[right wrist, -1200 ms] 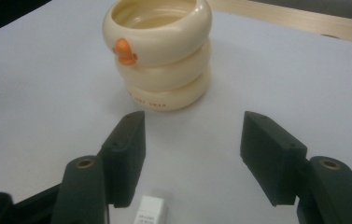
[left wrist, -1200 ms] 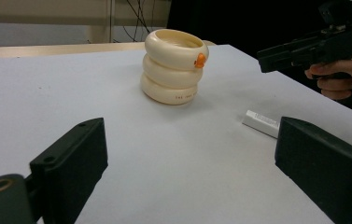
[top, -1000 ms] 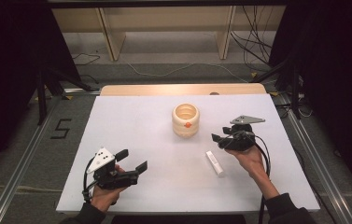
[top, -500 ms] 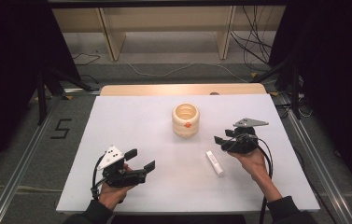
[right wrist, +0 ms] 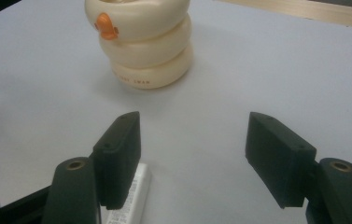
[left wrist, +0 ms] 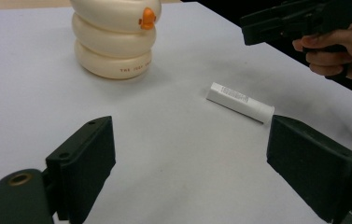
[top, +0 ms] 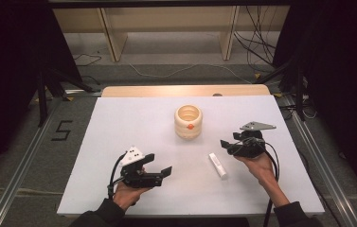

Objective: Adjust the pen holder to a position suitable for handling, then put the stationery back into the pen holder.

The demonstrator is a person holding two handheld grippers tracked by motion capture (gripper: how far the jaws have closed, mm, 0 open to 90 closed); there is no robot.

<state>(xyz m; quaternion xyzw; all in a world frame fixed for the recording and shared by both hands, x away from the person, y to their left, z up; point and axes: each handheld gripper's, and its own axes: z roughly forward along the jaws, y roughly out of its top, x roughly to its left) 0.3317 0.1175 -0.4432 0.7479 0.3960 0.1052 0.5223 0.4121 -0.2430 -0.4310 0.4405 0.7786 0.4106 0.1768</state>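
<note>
A cream ringed cup [top: 188,121] with an orange beak stands upright mid-table; it also appears in the left gripper view [left wrist: 113,37] and the right gripper view [right wrist: 143,39]. A white tube [top: 218,165] lies flat between the two hands, seen as well in the left gripper view [left wrist: 240,101] and, partly behind a jaw, in the right gripper view [right wrist: 129,200]. My left gripper [top: 157,166] is open near the front left, pointing toward the tube, nothing between its jaws. My right gripper [top: 228,142] is open just right of the tube, aimed at the cup, holding nothing.
The white tabletop [top: 133,123] ends at a wooden strip [top: 185,90] along the far edge. Metal rails [top: 22,156] run along both sides on the floor. Wooden legs and cables [top: 261,38] lie beyond the table.
My left gripper has slid rightward along the front of the table and turned toward the tube. The right gripper has stayed nearly still.
</note>
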